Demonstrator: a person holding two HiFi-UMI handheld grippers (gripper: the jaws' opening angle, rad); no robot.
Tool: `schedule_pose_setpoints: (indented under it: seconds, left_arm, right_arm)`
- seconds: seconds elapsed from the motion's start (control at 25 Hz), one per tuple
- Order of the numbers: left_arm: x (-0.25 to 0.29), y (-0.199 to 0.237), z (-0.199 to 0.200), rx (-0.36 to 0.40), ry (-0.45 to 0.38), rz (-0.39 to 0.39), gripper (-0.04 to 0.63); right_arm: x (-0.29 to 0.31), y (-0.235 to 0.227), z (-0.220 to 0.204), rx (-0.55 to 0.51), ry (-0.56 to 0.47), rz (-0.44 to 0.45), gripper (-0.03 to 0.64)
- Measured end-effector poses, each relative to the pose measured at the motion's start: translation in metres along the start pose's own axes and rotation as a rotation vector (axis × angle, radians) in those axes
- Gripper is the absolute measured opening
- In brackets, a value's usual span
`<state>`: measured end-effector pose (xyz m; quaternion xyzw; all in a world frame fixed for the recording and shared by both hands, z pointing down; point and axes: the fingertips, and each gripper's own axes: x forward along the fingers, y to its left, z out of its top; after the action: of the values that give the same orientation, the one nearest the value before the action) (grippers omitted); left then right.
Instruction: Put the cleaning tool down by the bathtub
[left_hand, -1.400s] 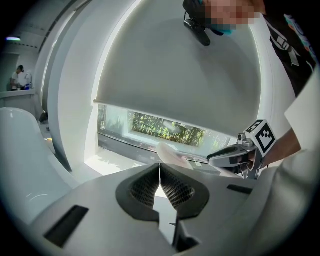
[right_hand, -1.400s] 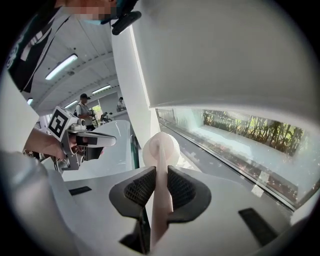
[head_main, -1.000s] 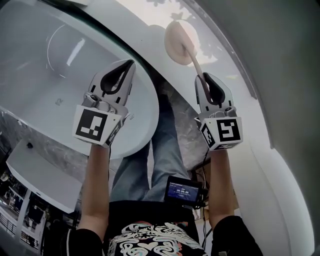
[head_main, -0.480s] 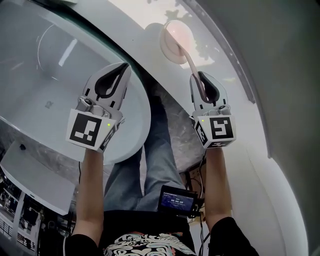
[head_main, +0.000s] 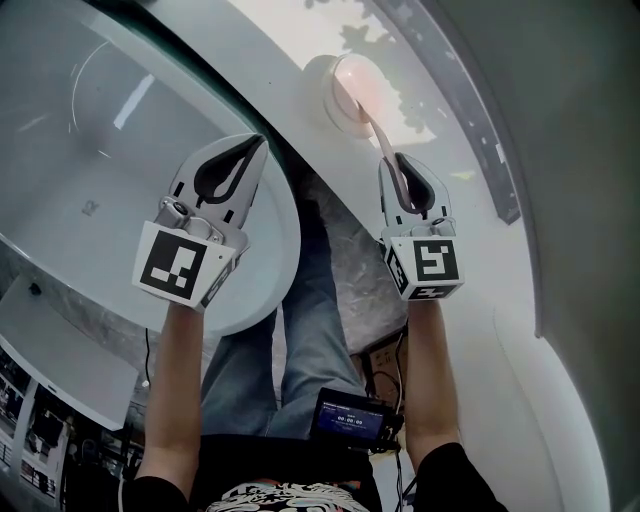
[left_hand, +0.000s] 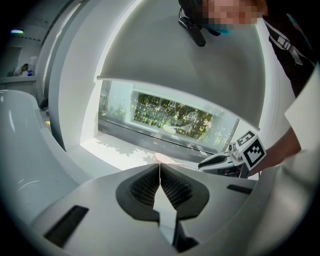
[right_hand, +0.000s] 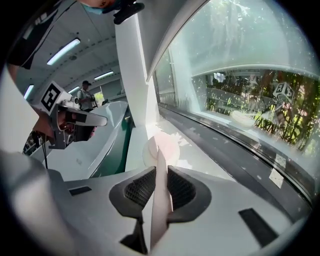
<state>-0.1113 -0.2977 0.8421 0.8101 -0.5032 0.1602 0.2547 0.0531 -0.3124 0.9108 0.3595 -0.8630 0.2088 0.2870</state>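
The cleaning tool is a long-handled brush with a round pale head and a slim pale handle. My right gripper is shut on the handle, and the head lies on the white ledge beside the white bathtub. In the right gripper view the handle runs between the pads to the round head on the ledge. My left gripper hovers over the tub's rim, shut with nothing in it; its jaws meet in the left gripper view.
A window strip runs along the far side of the ledge. A dark gap separates tub and ledge. My legs in jeans and a small device are below. A white shelf stands at the lower left.
The right gripper has carried the brush forward and down, so its head now rests on the ledge. The left gripper has drifted slightly left, staying shut.
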Motion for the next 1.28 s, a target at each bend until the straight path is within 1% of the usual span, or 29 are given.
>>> schedule_pose_setpoints:
  seconds: [0.08,0.16,0.44,0.6,0.76,0.88,0.96,1.12,1.28]
  left_arm:
    - [0.002,0.0,-0.002,-0.006,-0.005,0.003,0.017]
    - [0.002,0.002,-0.007,-0.003,0.014,0.0,0.017]
    - [0.006,0.004,-0.012,-0.002,0.026,-0.006,0.017]
    - [0.008,0.004,-0.016,-0.012,0.03,-0.008,0.017]
    - [0.01,0.005,-0.016,-0.029,0.019,0.0,0.017]
    - [0.012,0.004,-0.018,-0.029,0.029,-0.001,0.017]
    - [0.014,0.004,-0.019,-0.034,0.031,0.001,0.017]
    - [0.015,0.001,-0.021,-0.033,0.041,-0.005,0.017]
    - [0.019,-0.002,-0.013,-0.051,-0.01,0.001,0.017]
  right_arm:
    - [0.004,-0.002,-0.004,-0.004,0.004,-0.004,0.091]
    - [0.007,-0.003,-0.006,-0.016,0.009,-0.006,0.091]
    - [0.019,-0.006,-0.014,-0.077,0.037,-0.001,0.091]
    - [0.024,-0.005,-0.019,-0.129,0.065,0.012,0.091]
    - [0.027,-0.005,-0.033,-0.192,0.115,0.029,0.091]
    - [0.027,-0.008,-0.047,-0.167,0.148,0.043,0.091]
    - [0.027,-0.008,-0.05,-0.156,0.151,0.045,0.091]
    - [0.03,-0.009,-0.049,-0.171,0.156,0.048,0.091]
    - [0.029,-0.009,-0.05,-0.153,0.155,0.058,0.091]
